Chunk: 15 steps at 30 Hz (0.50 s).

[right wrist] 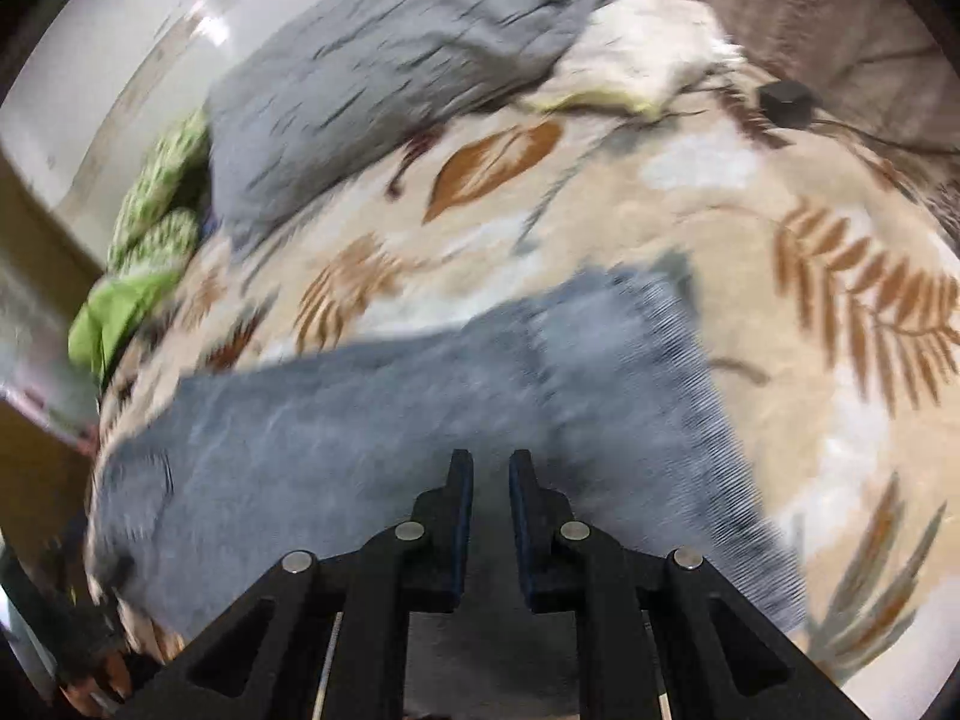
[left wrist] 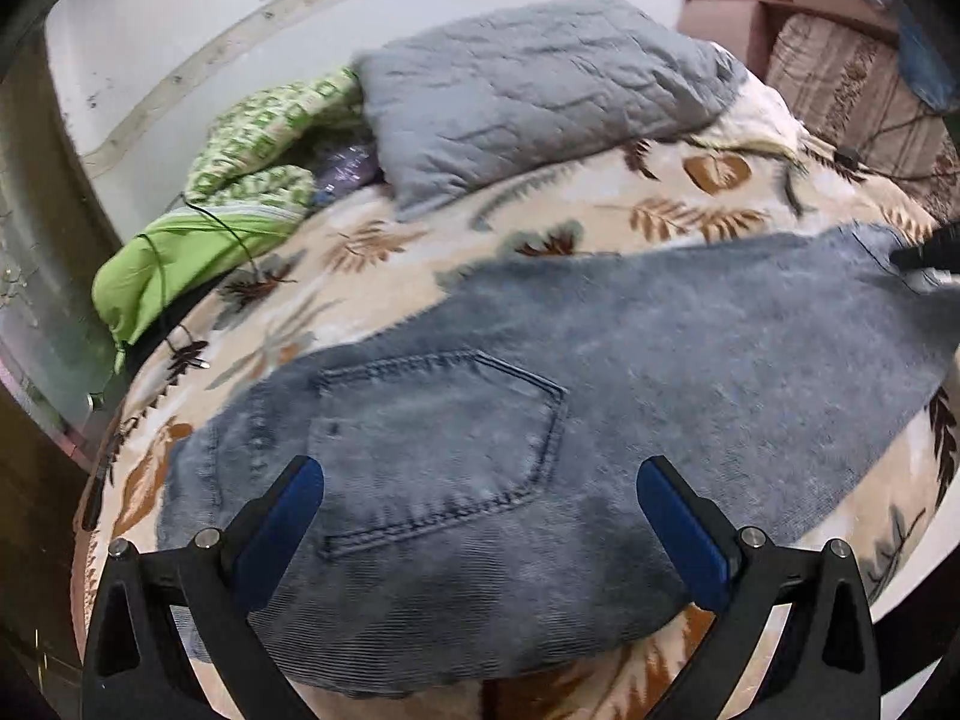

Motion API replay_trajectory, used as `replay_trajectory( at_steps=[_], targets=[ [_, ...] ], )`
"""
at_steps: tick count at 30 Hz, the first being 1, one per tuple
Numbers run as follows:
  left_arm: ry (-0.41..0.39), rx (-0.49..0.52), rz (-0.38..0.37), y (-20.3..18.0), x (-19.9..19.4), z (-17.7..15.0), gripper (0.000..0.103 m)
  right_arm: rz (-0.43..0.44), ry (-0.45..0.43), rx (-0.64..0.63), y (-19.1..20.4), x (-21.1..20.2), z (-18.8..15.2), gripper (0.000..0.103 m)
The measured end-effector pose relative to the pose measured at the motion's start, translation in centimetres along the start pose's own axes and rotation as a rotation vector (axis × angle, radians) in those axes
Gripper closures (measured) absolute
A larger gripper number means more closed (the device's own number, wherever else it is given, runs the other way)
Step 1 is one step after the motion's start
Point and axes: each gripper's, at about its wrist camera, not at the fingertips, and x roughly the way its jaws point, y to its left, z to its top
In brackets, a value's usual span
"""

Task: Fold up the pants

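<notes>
— Where are the jeans (left wrist: 540, 396) from where you stand?

— Spread across the bed, on the leaf-print blanket (left wrist: 690, 204). Blue-grey denim, back pocket (left wrist: 438, 444) facing up at the waist end, the leg running off to the right toward the hem (right wrist: 672, 372).

— And the left gripper (left wrist: 480, 492)?

— Hovering low over the seat of the jeans, its blue-padded fingers (left wrist: 282, 534) spread wide — one on each side of that pocket. Nothing is between them but open air above the cloth.

— The right gripper (right wrist: 491, 468)?

— Down by the leg end. Its fingers are drawn nearly together with only a thin slit left, and the denim lies just beyond the tips. That view is smeared with blur, so I can't tell whether any fabric is caught there. In the left view its dark tip shows at the far right edge, against the hem end.

— What else is on the bed?

— A grey quilted pillow (left wrist: 540, 90) at the head, a green patterned bundle (left wrist: 240, 174) beside it by the wall, a white cloth (right wrist: 636, 54) tucked beside the pillow, and a small black box with a cable (right wrist: 787, 102) lying near the far edge.
</notes>
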Motion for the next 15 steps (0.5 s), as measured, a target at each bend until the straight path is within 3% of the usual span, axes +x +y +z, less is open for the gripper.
replay_trajectory(
  at_steps=[2, 5, 9, 15],
  targets=[
    [0.031, 0.010, -0.009, -0.4, 0.7, 0.0, 0.000, -0.005, -0.022, 0.050, -1.3, -0.1, 1.2, 0.088],
    [0.104, 0.011, -0.006, -0.7, 2.1, -0.3, 0.000, 0.017, 0.041, 0.104, -2.4, 1.8, 2.4, 0.087],
    [0.181, -0.059, -0.054, 0.3, 3.3, -0.6, 0.000, -0.038, 0.038, 0.122, -2.9, 3.9, 3.3, 0.087],
    [0.182, -0.078, -0.047, 0.5, 3.3, -0.8, 0.000, -0.017, 0.004, 0.176, -4.4, 5.4, 5.1, 0.088]
  ],
)
